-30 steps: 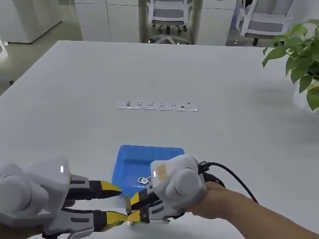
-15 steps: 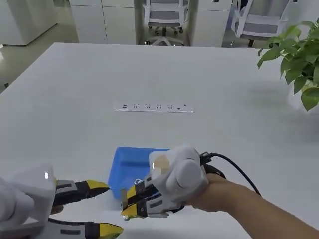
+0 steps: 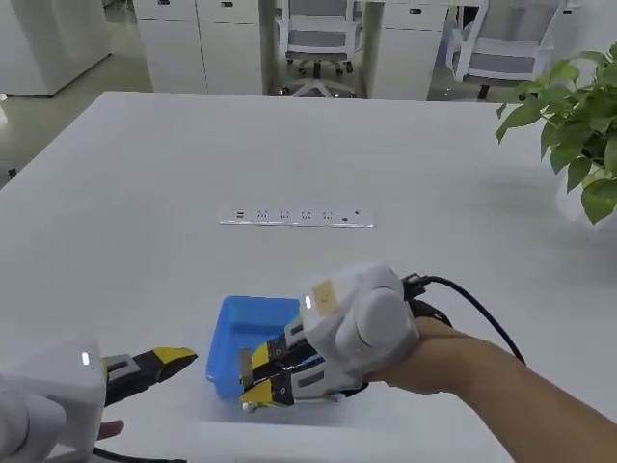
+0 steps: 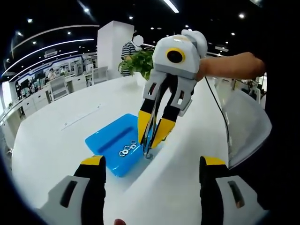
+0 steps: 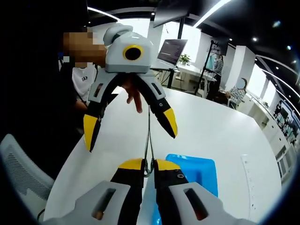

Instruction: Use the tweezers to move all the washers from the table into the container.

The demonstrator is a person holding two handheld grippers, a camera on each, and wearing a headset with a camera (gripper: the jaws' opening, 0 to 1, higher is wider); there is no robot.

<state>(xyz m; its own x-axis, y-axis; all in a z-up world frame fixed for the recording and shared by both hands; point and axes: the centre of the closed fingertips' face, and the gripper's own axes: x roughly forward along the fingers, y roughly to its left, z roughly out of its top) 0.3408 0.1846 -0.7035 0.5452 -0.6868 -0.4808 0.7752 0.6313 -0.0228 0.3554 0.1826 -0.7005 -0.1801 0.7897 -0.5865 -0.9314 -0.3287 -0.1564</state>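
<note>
Washers (image 4: 126, 151), perhaps four by the left gripper view, lie in one container (image 4: 107, 137); right gripper (image 5: 149, 165) jaws pinch tweezers (image 5: 149, 133), left gripper (image 4: 152, 161) jaws spread.

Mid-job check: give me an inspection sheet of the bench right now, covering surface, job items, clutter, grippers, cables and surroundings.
Surface: white table, no spills seen.
Job's things: blue container with a few washers inside; tweezers pointing tips down at the container's rim. Cannot tell whether they carry a washer.
Clutter: nothing seen.
Grippers: right gripper shut on the tweezers; left gripper open, holding nothing, facing the right one.
Cables: black cable runs from the right gripper past the person's wrist; power strip set mid-table.
Surroundings: plant at the right; office chairs beyond the far edge.
</note>
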